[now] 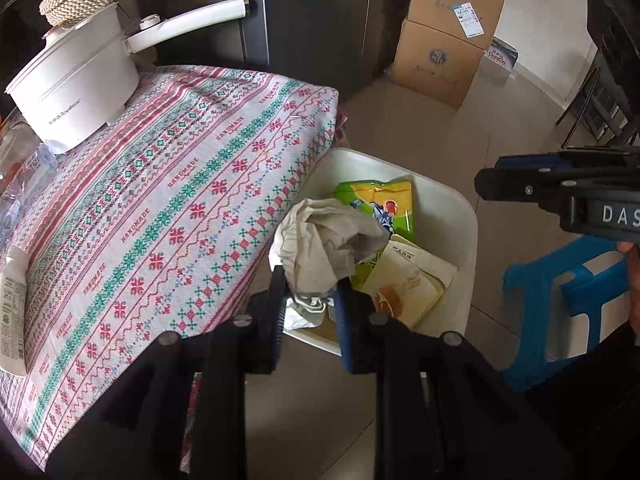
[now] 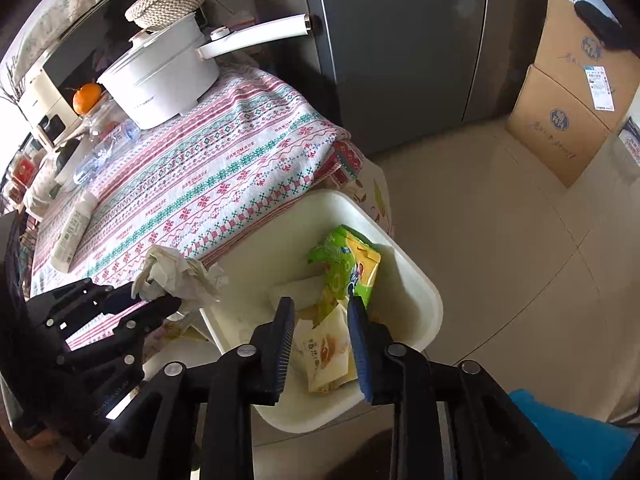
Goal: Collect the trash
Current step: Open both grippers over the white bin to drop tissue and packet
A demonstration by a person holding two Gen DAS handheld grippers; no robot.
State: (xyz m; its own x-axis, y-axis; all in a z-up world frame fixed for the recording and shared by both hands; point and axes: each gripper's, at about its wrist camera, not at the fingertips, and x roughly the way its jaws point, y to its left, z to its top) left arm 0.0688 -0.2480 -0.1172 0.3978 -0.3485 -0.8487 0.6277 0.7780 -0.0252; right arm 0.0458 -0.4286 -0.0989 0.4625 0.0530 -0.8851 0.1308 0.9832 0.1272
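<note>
While left gripper (image 1: 310,304) jaws clench one crumpled tissue (image 1: 320,240), right gripper (image 2: 322,316) gapes over two wrappers

Crumpled tissue wad (image 2: 176,276) pinched over the white trash bin (image 2: 420,292), which holds a green snack bag (image 2: 344,268) and cream wrappers (image 2: 326,354)

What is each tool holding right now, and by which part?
The left tool pinches a crumpled tissue by its lower end, above the bin's rim. The right tool stands open over the bin, holding nothing.
</note>
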